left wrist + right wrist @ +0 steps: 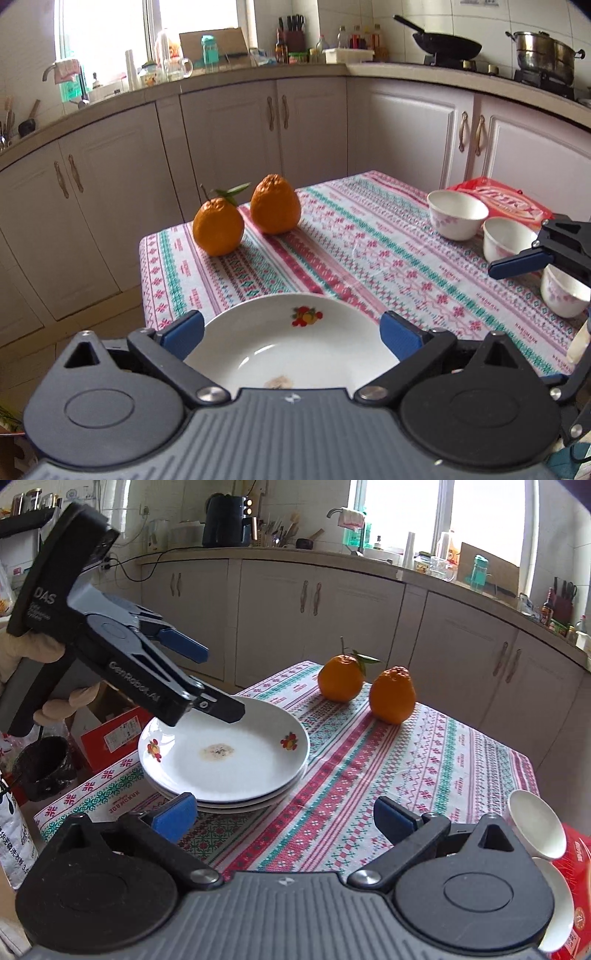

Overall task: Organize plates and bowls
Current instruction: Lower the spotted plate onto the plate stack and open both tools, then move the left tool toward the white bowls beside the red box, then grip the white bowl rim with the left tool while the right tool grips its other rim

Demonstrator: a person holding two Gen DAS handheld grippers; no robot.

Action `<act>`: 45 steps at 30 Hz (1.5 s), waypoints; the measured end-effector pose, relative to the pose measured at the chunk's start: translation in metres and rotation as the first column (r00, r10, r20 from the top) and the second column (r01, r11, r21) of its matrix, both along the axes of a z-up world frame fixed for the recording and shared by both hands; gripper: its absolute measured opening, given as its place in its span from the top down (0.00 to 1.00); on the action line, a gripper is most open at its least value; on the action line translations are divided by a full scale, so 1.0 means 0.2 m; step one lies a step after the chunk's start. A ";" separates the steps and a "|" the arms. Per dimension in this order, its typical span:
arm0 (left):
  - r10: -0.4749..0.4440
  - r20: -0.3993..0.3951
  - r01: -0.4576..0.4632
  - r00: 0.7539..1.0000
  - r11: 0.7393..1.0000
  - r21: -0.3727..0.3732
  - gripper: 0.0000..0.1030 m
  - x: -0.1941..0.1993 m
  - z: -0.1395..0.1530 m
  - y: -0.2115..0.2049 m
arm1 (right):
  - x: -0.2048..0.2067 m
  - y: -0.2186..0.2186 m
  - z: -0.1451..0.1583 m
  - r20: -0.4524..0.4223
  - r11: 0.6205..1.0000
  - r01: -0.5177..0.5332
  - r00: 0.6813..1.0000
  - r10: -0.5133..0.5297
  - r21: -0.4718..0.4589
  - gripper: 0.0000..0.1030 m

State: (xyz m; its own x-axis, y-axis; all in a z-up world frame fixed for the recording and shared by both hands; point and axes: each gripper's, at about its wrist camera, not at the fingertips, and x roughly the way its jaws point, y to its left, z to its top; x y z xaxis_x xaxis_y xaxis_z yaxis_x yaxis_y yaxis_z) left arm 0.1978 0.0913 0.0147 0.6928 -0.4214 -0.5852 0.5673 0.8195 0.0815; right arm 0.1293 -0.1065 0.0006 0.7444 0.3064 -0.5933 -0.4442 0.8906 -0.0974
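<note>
**On the patterned surface: plates stacked, bowls outstanding**

Near the left edge of the surface (369, 760), which wears a red-and-green cloth, stands the plate stack (225, 760): white plates with fruit motifs, nested one on another, the top one carrying a small brown stain at its centre.

Left gripper (291, 334): jaws spread wide, one blue pad either side of the top plate's rim in its own view. From the right wrist view it hangs above the near-left part of the stack, held by a gloved hand (37, 664); nothing between the pads. Judged clear of the plate, not gripping.

Right gripper (284, 818): jaws likewise at full spread, empty, pointed down over bare cloth just right of the stack.

Bowls: three white ones with pink flowers, loose and unstacked at the right side of the surface — far bowl (457, 214), middle bowl (506, 238), near bowl (563, 295). A red packet (506, 201) lies behind them. In the right wrist view two bowl rims show at the frame's right edge, distorted by the lens.

Other items: two oranges (247, 218) at the far corner, well apart from the crockery.

Step in hand, as judged: the plates look finished, both grippers free, so the bowls come next.

Next move calls for: the right gripper, being nearer, to swing toward a bowl, straddle one wall of it with one pad inside and one outside, close firmly, then lift and nest it into a neighbour. Thin rims and glazed sides suggest a slip risk.
</note>
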 end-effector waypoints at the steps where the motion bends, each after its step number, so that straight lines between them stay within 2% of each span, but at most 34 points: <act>1: -0.004 0.014 0.005 1.000 1.000 -0.015 0.01 -0.03 0.02 -0.02 | -0.02 -0.03 0.01 0.008 1.000 0.014 1.000 -0.014 0.000 0.00; 6: -0.032 0.067 0.035 0.997 0.998 -0.045 0.01 -0.16 0.08 -0.16 | -0.10 -0.21 0.06 0.039 0.996 0.093 0.995 -0.093 0.011 0.00; 11: -0.091 0.117 0.094 0.989 0.995 -0.027 0.01 -0.29 0.03 -0.35 | -0.19 -0.42 0.06 0.030 0.981 0.192 0.981 -0.193 0.034 0.00; 16: -0.176 0.087 0.180 0.981 0.983 -0.046 0.01 -0.39 -0.07 -0.56 | -0.29 -0.63 0.03 0.023 0.955 0.296 0.955 -0.297 0.032 0.00; 20: -0.243 0.040 0.245 0.969 0.965 -0.095 0.01 -0.46 -0.16 -0.72 | -0.36 -0.79 0.00 0.004 0.931 0.362 0.932 -0.363 0.039 0.00; 24: -0.324 0.021 0.325 0.946 0.942 -0.080 0.01 -0.54 -0.24 -0.88 | -0.41 -0.92 -0.03 -0.024 0.908 0.417 0.909 -0.416 0.046 0.00; 28: -0.386 0.011 0.386 0.922 0.921 -0.048 0.01 -0.61 -0.32 -1.01 | -0.43 -1.02 -0.09 -0.070 0.894 0.444 0.895 -0.441 0.054 0.00; 33: -0.416 0.000 0.416 0.909 0.908 -0.041 0.01 -0.64 -0.38 -1.13 | -0.44 -1.08 -0.15 -0.110 0.893 0.448 0.891 -0.441 0.050 0.00; 45: -0.429 -0.016 0.428 0.903 0.903 -0.046 0.01 -0.65 -0.47 -1.30 | -0.41 -1.20 -0.20 -0.175 0.897 0.424 0.900 -0.400 0.126 0.00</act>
State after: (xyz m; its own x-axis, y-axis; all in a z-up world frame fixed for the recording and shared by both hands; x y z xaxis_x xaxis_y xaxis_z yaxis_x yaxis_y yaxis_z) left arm 0.0674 -0.1691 -0.0787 0.4252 -0.6978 -0.5764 0.8660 0.4989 0.0348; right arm 0.0477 -0.3473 -0.0400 0.7364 0.0880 -0.6708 -0.0327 0.9950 0.0946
